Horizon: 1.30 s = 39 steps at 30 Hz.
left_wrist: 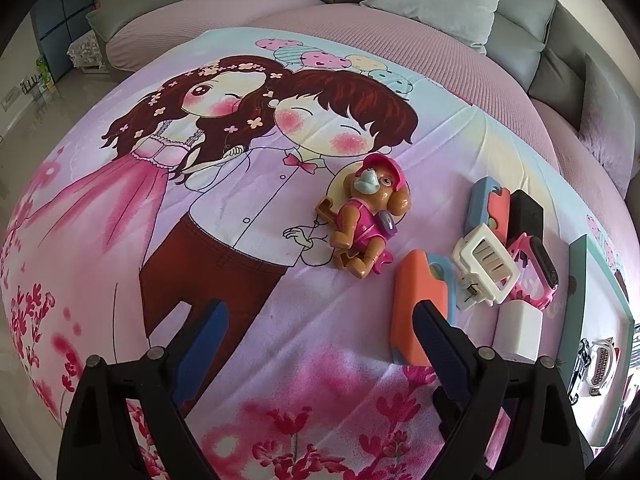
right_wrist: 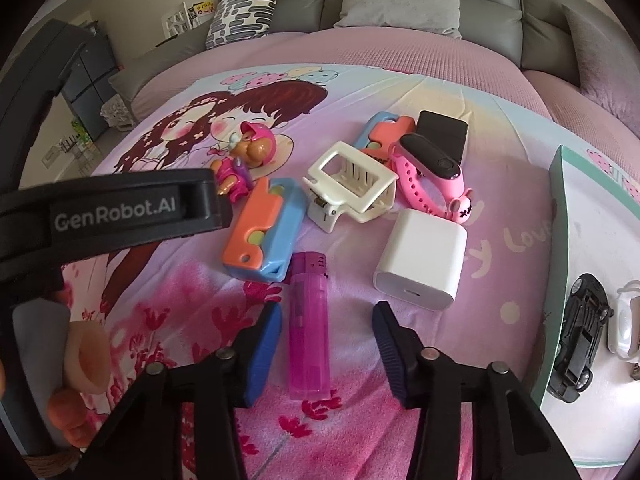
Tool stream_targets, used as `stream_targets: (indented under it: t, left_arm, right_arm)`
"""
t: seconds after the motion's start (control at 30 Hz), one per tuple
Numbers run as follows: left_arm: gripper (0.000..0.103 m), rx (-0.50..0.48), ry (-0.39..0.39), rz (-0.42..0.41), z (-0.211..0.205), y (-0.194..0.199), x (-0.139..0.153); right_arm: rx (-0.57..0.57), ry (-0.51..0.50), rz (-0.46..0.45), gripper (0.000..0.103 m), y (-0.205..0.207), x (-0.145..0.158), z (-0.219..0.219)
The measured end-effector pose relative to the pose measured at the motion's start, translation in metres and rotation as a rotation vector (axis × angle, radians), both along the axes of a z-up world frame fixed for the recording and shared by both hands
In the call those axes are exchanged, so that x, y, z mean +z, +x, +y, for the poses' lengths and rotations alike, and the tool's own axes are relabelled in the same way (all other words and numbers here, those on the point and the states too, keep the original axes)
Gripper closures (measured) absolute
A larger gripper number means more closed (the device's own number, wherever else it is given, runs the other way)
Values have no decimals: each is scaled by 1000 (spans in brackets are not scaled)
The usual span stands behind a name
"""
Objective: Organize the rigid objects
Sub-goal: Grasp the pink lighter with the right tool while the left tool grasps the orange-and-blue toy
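Blue-padded right gripper [right_wrist: 326, 348] straddled the purple lighter [right_wrist: 309, 326], jaws not touching it; left gripper [left_wrist: 320, 344] gaped wide, empty.

Right wrist view: the black toy car [right_wrist: 580, 338] and a white thing [right_wrist: 624, 328] sit at the right edge, the white one cut off. The second orange-and-blue block [right_wrist: 384, 132] is mostly hidden behind the white hair clip [right_wrist: 352, 180]. A hand [right_wrist: 80, 364] at lower left is blurry.
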State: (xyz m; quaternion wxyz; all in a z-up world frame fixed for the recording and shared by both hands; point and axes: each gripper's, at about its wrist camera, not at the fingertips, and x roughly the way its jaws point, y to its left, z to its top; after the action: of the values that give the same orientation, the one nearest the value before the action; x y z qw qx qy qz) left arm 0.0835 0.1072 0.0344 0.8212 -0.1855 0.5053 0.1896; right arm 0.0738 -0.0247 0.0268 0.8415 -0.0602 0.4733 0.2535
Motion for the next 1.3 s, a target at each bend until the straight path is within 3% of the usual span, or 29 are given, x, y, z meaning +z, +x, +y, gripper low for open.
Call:
stream_targets:
  t: [0.5,0.9,1.17,1.3]
  left_arm:
    - [10,-23,-3,7,-9,4,-2]
    - [10,-96,-20,17,-28,16,-7]
    - [10,-98,11,34,-39,26,-17]
    - [10,-102,73,50,-46,31,-21]
  right_arm:
    - [-49,26,13,81,9,0,-11]
    - [-111,64,42,81,20,-2,-32]
    - [-120,73,51,81,20,-2,-36]
    - [-126,83,59,81,21,-2,-37]
